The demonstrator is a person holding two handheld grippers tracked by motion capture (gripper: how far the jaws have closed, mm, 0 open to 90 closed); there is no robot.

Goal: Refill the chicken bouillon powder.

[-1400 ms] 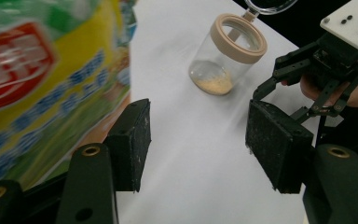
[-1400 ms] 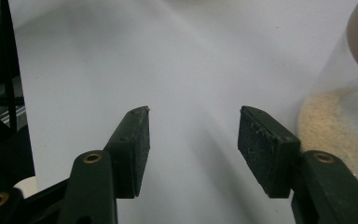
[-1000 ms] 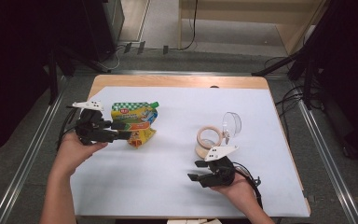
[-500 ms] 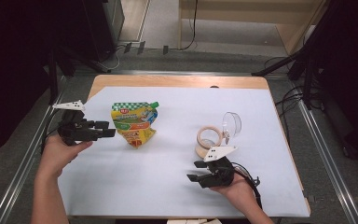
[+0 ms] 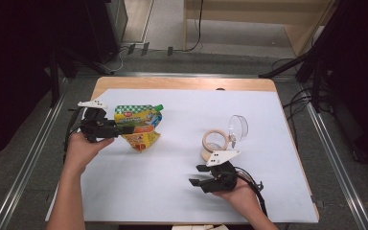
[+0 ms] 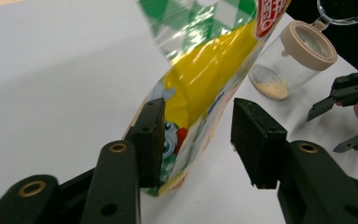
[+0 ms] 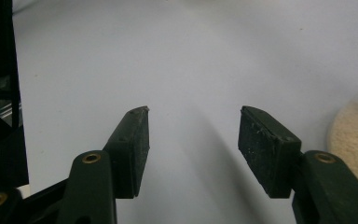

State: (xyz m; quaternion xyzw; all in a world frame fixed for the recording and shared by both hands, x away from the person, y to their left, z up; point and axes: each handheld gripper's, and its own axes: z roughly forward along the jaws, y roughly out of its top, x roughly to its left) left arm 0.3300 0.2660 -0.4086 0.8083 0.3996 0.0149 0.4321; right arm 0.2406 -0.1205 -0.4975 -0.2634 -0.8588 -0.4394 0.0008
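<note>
High view: white table (image 5: 172, 191) fills the centre of the frame. Left gripper (image 5: 124, 129) sits at mid-left, held in the left hand (image 5: 81, 148), jaws pointing right onto the left edge of the pouch (image 5: 139, 127). The pouch, green check on top and yellow below, lies just left of centre. Right of centre stands a clear jar (image 5: 215, 143), its hinged lid (image 5: 238, 127) flipped open at the upper right of it. Right gripper (image 5: 199, 176) is at lower centre-right in the right hand (image 5: 239, 194), just below the jar and apart from it, jaws pointing left.

Left gripper view: pouch (image 6: 205, 79) runs from top centre down between the jaws. Left pad touches the pouch; right pad stands off it with a gap showing. Jaws have just been closing, pouch between them, not yet pinched. Jar (image 6: 289, 65) at upper right holds some pale powder. Right gripper (image 6: 349, 107) at the right edge.

Right gripper view: jaws spread, bare table (image 7: 191, 60) between them. Jar (image 7: 354, 140) at the right edge.
</note>
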